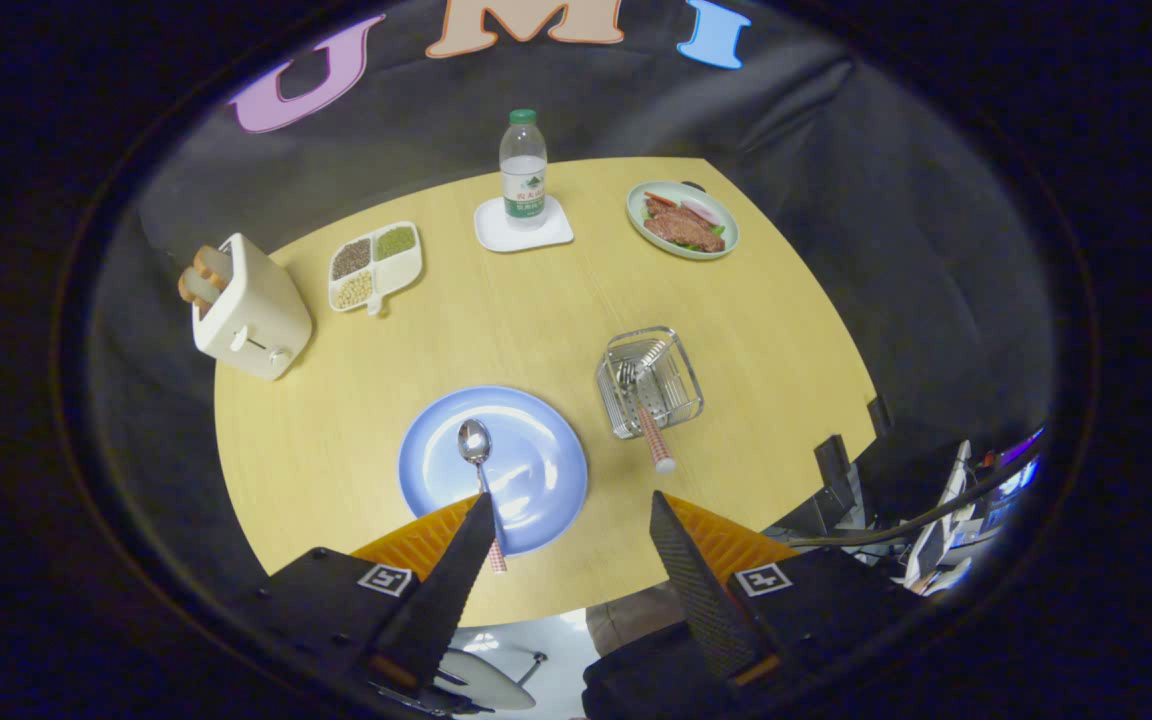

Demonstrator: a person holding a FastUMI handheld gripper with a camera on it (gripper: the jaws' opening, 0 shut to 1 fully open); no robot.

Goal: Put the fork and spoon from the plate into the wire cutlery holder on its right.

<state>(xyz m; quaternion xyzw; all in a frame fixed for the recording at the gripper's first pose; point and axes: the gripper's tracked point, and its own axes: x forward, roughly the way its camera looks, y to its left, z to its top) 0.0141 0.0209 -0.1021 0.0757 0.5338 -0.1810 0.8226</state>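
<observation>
Steel spoon with checked handle [477, 455]: on round blue plate [536, 500], bowl away, handle end beside left finger. Tool [576, 522]: open, empty, above the counter.

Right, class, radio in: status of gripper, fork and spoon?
Hand-held gripper open, holding nothing. Fork already in wire holder. Spoon on blue plate, just ahead. Nothing blocking.

One spoon [476, 441], one fork [644, 405], two plates [536, 440].
</observation>
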